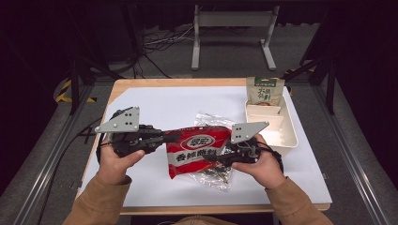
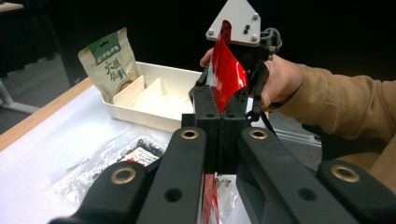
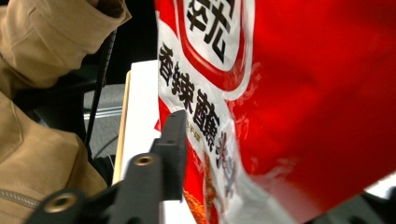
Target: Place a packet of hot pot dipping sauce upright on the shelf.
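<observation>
Left gripper (image 1: 174,137) clamps red packet (image 1: 197,150); right gripper (image 1: 213,158), jaws narrowed, has it between them. Left gripper view adds green pouch (image 2: 109,63) in white tray (image 2: 161,109).

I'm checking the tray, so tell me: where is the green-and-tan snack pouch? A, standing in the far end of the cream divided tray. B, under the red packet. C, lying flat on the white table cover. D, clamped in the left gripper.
A: the green-and-tan snack pouch stands upright in the far end compartment of the cream divided tray.
</observation>
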